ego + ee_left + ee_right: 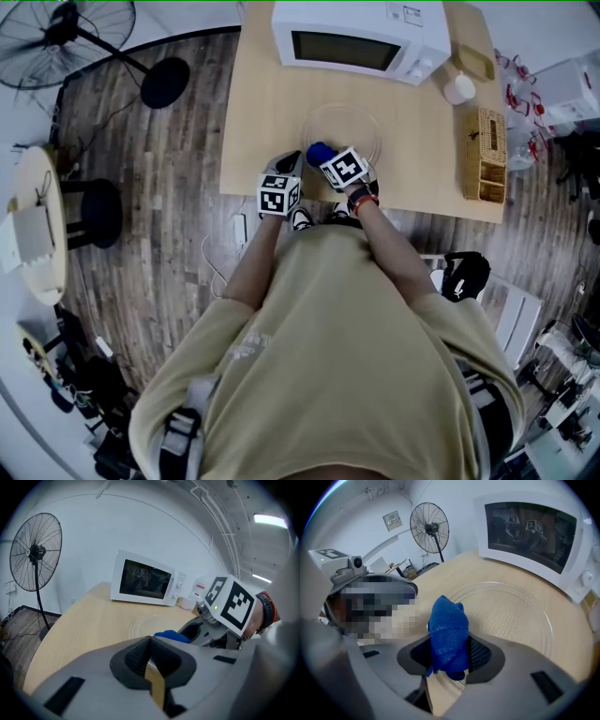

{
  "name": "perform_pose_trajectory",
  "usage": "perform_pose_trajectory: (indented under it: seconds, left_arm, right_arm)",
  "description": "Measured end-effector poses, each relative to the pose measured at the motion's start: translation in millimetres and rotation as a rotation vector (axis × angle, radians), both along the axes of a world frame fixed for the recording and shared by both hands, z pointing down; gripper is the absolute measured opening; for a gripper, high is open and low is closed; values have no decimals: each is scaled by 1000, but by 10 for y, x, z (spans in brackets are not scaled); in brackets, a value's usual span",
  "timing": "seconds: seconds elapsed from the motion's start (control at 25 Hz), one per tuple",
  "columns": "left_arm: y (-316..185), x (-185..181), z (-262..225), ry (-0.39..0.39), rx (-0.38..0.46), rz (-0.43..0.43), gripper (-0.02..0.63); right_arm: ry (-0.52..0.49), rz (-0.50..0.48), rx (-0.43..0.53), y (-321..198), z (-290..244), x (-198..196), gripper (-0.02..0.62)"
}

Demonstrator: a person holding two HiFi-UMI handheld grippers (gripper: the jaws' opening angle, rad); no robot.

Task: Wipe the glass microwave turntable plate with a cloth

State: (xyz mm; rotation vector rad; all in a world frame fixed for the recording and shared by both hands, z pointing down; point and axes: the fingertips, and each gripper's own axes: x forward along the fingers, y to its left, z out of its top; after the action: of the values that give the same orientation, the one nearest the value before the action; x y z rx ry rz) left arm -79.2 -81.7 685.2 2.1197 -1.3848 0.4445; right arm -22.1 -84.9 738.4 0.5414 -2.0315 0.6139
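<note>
The clear glass turntable plate (343, 131) lies flat on the wooden table (262, 103) in front of the microwave. My right gripper (323, 156) is shut on a bunched blue cloth (448, 637), held over the plate's near rim (511, 616). My left gripper (291, 164) hovers just left of it, near the table's front edge, shut with nothing between its jaws. In the left gripper view the cloth (171, 635) and the right gripper's marker cube (232, 603) show ahead and to the right, with the plate (143, 626) beyond.
A white microwave (361, 39) stands at the back of the table, door closed. A white cup (459, 88) and a wicker box (485, 155) sit along the right edge. A standing fan (66, 37) is on the floor to the left.
</note>
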Motion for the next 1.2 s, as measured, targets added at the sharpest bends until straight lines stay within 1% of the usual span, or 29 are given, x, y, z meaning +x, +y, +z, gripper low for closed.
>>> perform_pose_trajectory:
  seconds: [0.52,0.72,0.84,1.04,1.2]
  left_arm:
    - [-120,336,11,11,3,83,18]
    - [-170,529,-36,55,5,103,18]
    - [-209,632,-76,44,22,128,18]
    - [-254,703,-76,39,21,142,18]
    - [-257,823,-78,38,20,172,18]
  right_arm:
    - [14,75,14,-32,1,332,183]
    - [18,100,11,-42,0,483,183]
    - [22,118,11,-47,3,559,183]
    - [22,142,16,-54,-2,675,183]
    - [23,168,15,-58,-4,777,183]
